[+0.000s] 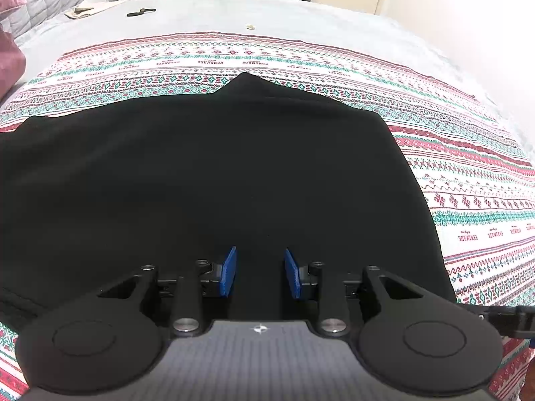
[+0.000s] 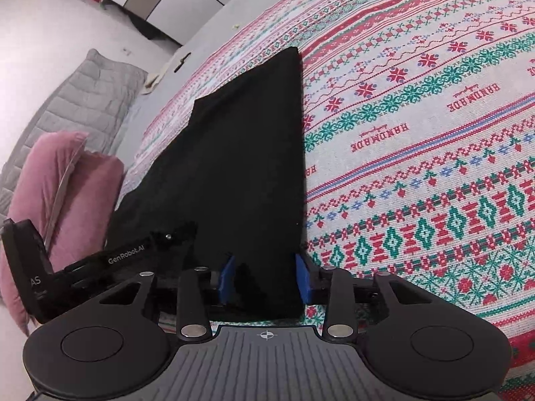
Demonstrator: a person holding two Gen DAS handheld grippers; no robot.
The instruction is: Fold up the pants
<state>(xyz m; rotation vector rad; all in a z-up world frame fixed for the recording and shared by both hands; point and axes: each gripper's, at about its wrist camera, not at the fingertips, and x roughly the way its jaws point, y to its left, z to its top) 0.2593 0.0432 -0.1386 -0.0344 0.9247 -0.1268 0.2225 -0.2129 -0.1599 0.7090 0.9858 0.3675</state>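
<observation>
Black pants (image 1: 207, 173) lie folded flat on a patterned red, green and white blanket (image 1: 468, 180). My left gripper (image 1: 260, 272) is open, its blue pads apart just above the near edge of the pants. In the right wrist view the pants (image 2: 247, 153) stretch away as a long black panel. My right gripper (image 2: 265, 279) is open, its blue pads astride the near right corner of the pants. The left gripper's black body (image 2: 83, 264) shows at the left of that view, over the pants' near edge.
The blanket covers a grey bed (image 1: 267, 13). Pink pillows (image 2: 67, 183) and a grey quilt (image 2: 77, 100) lie at the bed's left side. A small dark object (image 1: 140, 12) and a beige cloth (image 1: 80, 11) lie at the far end. White cabinets stand beyond.
</observation>
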